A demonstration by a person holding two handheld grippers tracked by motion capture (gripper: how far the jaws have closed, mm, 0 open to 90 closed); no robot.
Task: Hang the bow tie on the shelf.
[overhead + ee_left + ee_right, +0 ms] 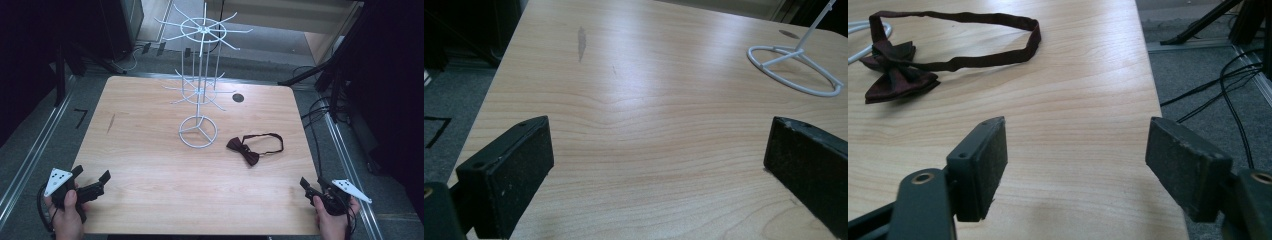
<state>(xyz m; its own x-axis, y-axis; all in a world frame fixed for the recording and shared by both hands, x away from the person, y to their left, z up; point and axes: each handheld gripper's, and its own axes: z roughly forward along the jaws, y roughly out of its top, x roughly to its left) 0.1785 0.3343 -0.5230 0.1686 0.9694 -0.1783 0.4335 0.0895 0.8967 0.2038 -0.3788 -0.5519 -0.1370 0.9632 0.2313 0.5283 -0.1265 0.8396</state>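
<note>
Dark maroon bow tie (250, 149) w/ thin strap loop lies flat on the light wood desk (150, 165), right of centre in the high view, just lower right of the white wire rack (199, 75)'s ring base, not touching it. Rack stands upright in the upper middle of the frame, two tiers of spokes. Small dark round hole (238, 97) in the desk sits right of the rack pole.

Left tool (92, 185) at lower left corner of the high view, held in a hand (67, 220), jaws spread, nothing btwn them; left gripper view has bare wood ahead and the rack base (794, 70) at upper right.

Right tool (312, 187) at lower right, by the desk edge, in the other hand (332, 222); jaws spread wide, empty. In the right gripper view the bow tie (898, 75) is at upper left, well apart from the jaws; cables (1228, 95) on grey floor at right.
</note>
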